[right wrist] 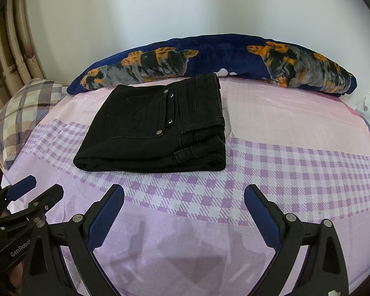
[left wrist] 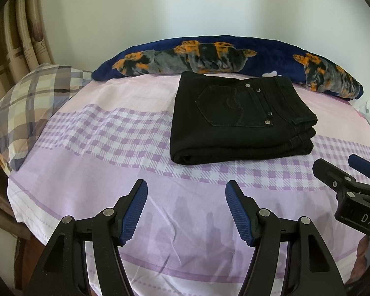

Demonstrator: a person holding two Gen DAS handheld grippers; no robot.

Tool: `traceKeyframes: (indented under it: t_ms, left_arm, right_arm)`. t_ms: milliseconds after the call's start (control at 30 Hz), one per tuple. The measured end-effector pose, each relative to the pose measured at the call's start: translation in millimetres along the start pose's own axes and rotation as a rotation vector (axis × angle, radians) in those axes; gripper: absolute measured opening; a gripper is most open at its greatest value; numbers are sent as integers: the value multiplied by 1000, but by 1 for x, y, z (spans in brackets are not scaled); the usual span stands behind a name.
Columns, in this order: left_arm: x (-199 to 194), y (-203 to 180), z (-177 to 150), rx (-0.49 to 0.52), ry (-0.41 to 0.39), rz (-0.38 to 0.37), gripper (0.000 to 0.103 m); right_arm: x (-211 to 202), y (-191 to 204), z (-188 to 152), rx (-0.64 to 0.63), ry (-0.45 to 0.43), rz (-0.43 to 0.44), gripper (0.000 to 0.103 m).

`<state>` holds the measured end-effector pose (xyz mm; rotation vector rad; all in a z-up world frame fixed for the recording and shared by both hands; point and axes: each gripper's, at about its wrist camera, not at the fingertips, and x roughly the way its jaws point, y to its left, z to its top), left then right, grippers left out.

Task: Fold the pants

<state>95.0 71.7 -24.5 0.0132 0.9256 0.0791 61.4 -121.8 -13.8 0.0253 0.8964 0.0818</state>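
Both claws hang spread wide and empty over the bed, with the black pants folded ahead of them.

The left claw (left wrist: 186, 212) has its blue-padded fingers (left wrist: 133, 212) far apart above the lilac sheet, gripping nothing; the right claw (right wrist: 183, 215) is spread just as wide, also with nothing between its pads. Each shows at the edge of the other's view, side by side and apart. Beyond them, the pants (right wrist: 157, 128) lie in a compact stacked rectangle on the bed (right wrist: 296, 172), back pocket and rivets facing up, the waistband layers showing along the right side. Their far edge sits just beside a navy blanket roll (right wrist: 222, 54) with orange and grey print against the wall. A plaid pillow (left wrist: 29, 106) rests at the left.
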Motion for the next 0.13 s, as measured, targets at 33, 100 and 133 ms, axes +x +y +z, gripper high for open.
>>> traceKeyframes:
  t_ms: [33,100,133]
  left_arm:
    - [0,0,0,1,1,-3,66]
    - [1,1,1,5,5,-9,66]
    - [1,2,1,7,7,-12,66]
  right_arm:
    - [0,0,0,0,0,-2,97]
    - [0,0,0,0,1,-1,97]
    - [0,0,0,1,3,1,97]
